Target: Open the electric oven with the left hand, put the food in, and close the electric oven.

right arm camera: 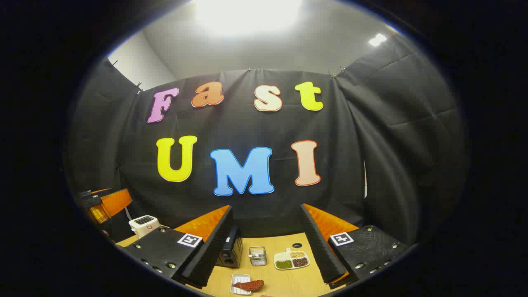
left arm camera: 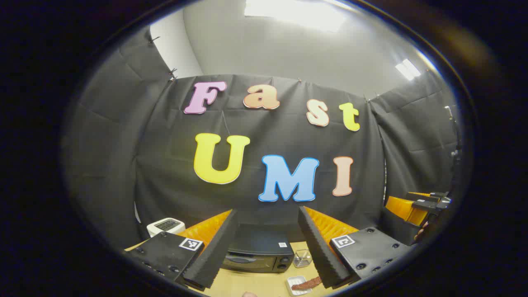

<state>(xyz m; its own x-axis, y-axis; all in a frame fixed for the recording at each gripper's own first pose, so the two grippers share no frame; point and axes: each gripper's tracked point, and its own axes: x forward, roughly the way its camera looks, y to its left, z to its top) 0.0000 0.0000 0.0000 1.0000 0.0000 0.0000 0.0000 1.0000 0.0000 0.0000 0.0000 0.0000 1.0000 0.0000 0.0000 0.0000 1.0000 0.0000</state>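
Overhead ceiling panels (left arm camera: 295, 12) blown out at top of both views; booth below evenly lit, soft shadows. Heavy fisheye bending, edges blurred with slight blue fringing; centre sharp.

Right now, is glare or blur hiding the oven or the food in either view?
Left gripper view: ceiling light glares up top, but the oven and the food on its small tray stay readable, low near the bent edge. Right gripper view: stronger ceiling glare; the food is sharp, and the left finger covers most of the oven.
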